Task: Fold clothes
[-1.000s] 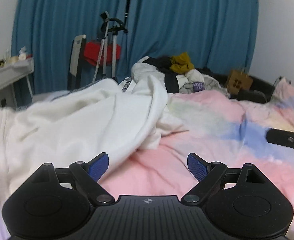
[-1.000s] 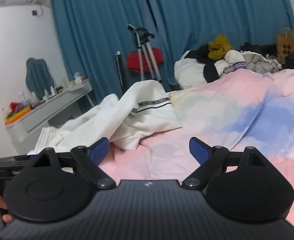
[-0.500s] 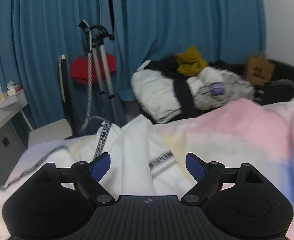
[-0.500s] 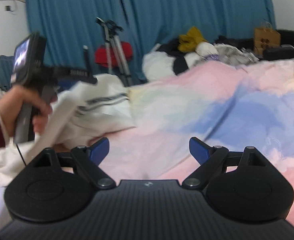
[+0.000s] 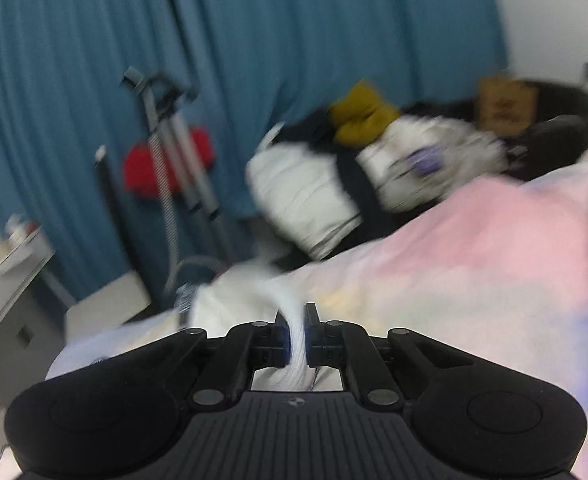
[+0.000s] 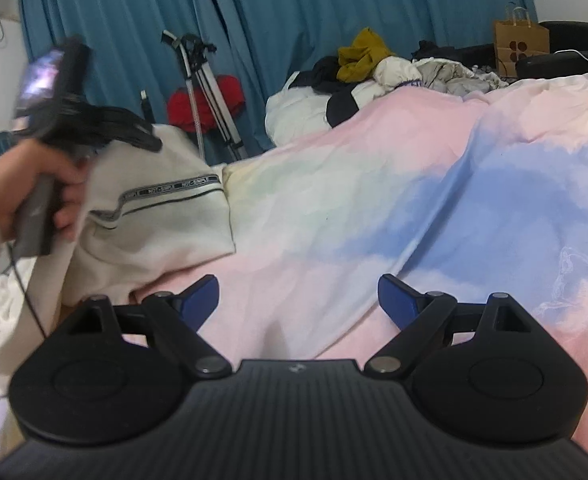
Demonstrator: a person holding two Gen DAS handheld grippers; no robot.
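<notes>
the left wrist view is smeared by motion: the pile of clothes (image 5: 374, 168) by the curtain and the tripod (image 5: 173, 152) have no sharp edges. the white garment (image 5: 298, 344) disappears between the pads of the left hand-held gripper (image 5: 297, 338). in the right wrist view that gripper and the hand (image 6: 25, 192) holding it are blurred, and the garment's lower end runs off the left edge.

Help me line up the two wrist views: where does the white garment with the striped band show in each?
Left wrist: white garment at bottom centre, pinched in the left gripper.
Right wrist: centre-left, lifted off the bed.
Shared landmark: mustard cloth on the far pile.
</notes>
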